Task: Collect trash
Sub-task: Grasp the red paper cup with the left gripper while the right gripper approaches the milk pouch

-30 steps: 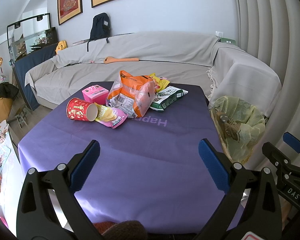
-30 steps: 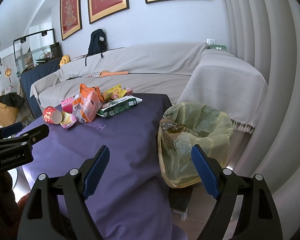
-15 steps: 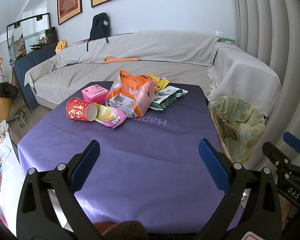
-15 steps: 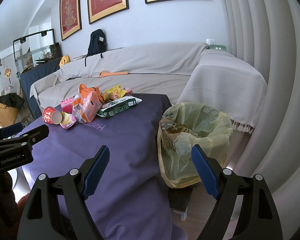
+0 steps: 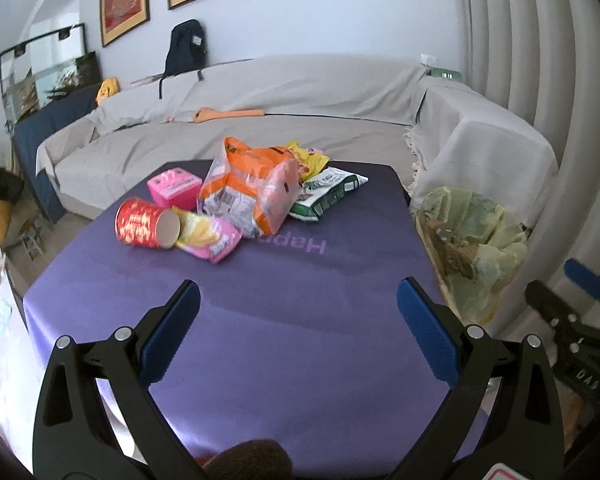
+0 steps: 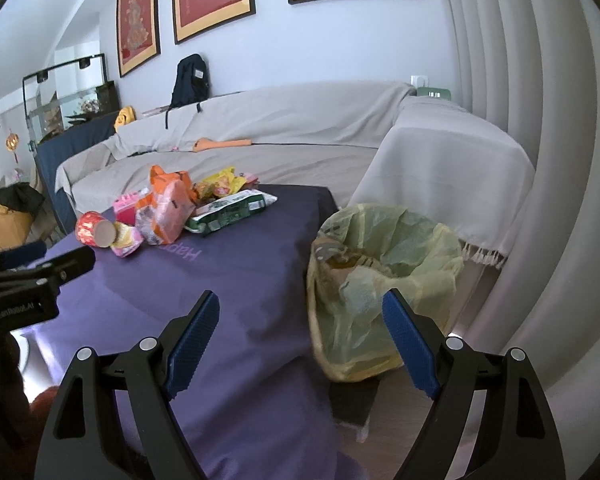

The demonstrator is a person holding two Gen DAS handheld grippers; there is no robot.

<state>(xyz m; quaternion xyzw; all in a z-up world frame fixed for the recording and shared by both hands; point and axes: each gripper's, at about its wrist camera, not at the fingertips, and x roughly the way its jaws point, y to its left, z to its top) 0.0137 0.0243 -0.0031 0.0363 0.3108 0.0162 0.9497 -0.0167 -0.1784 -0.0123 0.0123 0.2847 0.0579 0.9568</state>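
A pile of trash lies at the far side of the purple table (image 5: 284,320): a red cup (image 5: 146,222) on its side, a pink snack packet (image 5: 210,236), a pink box (image 5: 175,188), an orange bag (image 5: 250,188), yellow wrappers (image 5: 308,160) and a green-and-white packet (image 5: 326,192). A bin with a yellow liner (image 6: 384,280) stands at the table's right edge. My left gripper (image 5: 298,330) is open and empty over the near table. My right gripper (image 6: 300,334) is open and empty between table edge and bin.
A grey-covered corner sofa (image 5: 260,136) wraps the far and right sides. An orange object (image 5: 228,113) and a dark backpack (image 5: 186,50) rest on it. A glass tank (image 5: 48,80) stands far left. White curtains (image 6: 540,120) hang at right.
Both views have shifted slightly; the trash pile and the bin appear a little lower and nearer. Both grippers stay open and empty.
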